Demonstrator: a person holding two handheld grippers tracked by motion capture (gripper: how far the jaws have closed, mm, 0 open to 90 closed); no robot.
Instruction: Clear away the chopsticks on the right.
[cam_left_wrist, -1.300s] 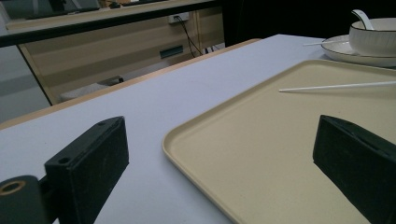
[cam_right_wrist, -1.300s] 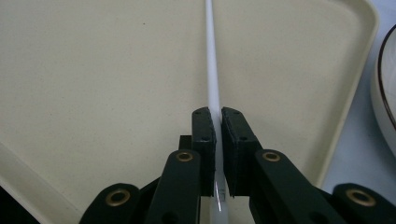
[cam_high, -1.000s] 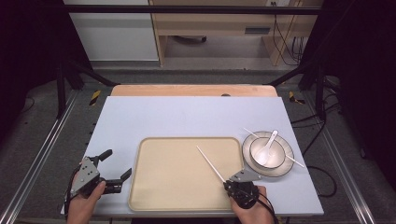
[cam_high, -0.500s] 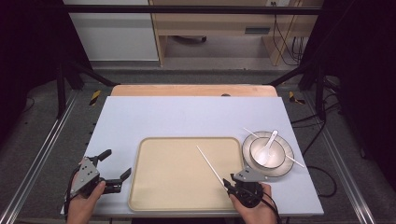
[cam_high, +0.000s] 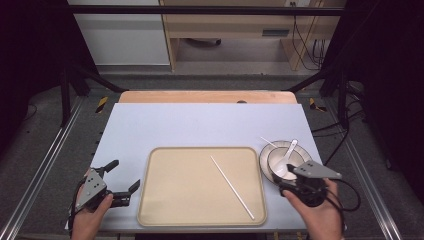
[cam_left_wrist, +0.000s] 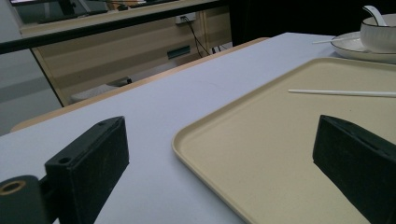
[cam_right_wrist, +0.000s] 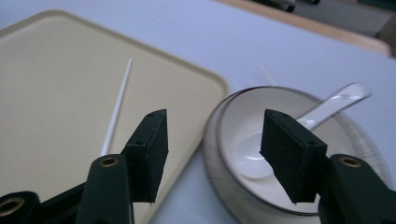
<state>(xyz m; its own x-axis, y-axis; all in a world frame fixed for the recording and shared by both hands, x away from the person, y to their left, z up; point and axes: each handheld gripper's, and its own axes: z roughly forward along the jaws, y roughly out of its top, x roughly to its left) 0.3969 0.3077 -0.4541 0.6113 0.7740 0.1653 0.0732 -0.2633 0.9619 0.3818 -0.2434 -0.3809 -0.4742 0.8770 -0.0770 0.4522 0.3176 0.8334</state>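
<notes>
One white chopstick (cam_high: 232, 187) lies loose and slantwise on the beige tray (cam_high: 175, 200), its far end toward the tray's middle and its near end close to the tray's front right corner. In my right tongs view the same chopstick (cam_right_wrist: 116, 106) sits on the tray (cam_right_wrist: 56, 93) just left of my left-hand jaw, apart from it, with nothing pinched between the jaws.

My right tongs (cam_high: 290, 186) hang just right of the tray's right edge, at the near rim of the plate (cam_high: 264, 162). Their jaws have just been opening and now stand spread with only air between them; through the gap I look down on the bowl (cam_right_wrist: 243, 140) and the spoon (cam_right_wrist: 327, 105) resting in it.

My left tongs (cam_high: 125, 182) sit at the front left of the surface (cam_high: 200, 125), just beside the tray's left edge, jaws spread wide and empty. In their view the chopstick (cam_left_wrist: 343, 93) lies well ahead of the right-hand jaw.

Counted: one tray, one chopstick on it, one plate, one bowl (cam_high: 282, 161) on that plate, one white spoon (cam_high: 285, 159) in the bowl, and a second thin white stick (cam_high: 267, 142) poking out beyond the plate's far left rim.
</notes>
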